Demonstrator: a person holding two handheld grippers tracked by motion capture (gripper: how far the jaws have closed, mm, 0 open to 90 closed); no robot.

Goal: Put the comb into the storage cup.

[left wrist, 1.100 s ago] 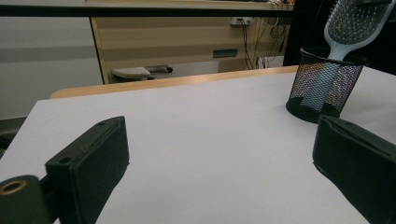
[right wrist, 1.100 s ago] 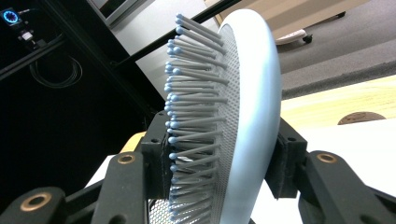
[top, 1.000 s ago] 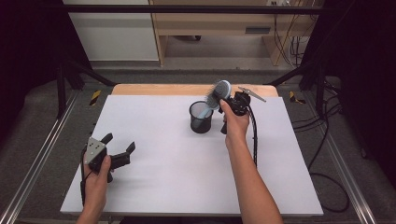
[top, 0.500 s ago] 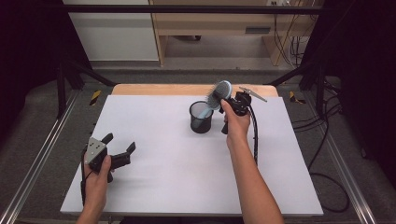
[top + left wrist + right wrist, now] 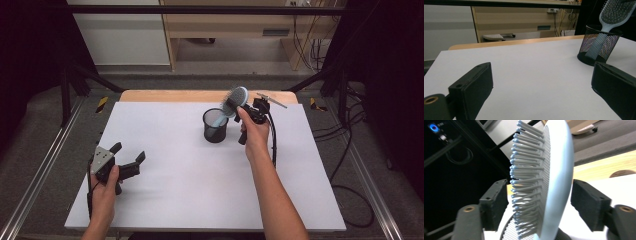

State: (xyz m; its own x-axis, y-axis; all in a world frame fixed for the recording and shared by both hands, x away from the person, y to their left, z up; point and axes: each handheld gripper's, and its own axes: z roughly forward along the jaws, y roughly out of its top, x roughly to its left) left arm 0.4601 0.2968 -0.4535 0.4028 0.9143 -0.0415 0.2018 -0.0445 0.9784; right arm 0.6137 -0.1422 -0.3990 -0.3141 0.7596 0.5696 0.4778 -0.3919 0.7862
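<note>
From the high view I see my right claw (image 5: 244, 111) at the far side of the desk (image 5: 200, 190), just beside the black mesh cup (image 5: 215, 125). The pale blue hairbrush (image 5: 231, 102) stands handle-down in that cup, leaning toward the right claw, with its head sticking out above the rim. In the right gripper view the brush head (image 5: 549, 180) sits between the two black jaws, bristles facing the left-hand jaw and smooth back facing the right-hand one. There is a visible gap on both sides, so the pads do not press on it; the jaws have just been opening, and I read this claw as released, with the brush between the jaws but resting in the cup.

My left claw (image 5: 128, 159) rests low near the front left part of the desk, well apart from the cup. Its jaws stand wide apart with nothing between them. In the left gripper view the cup (image 5: 597, 46) and brush (image 5: 615, 12) stand off to the upper right.
</note>
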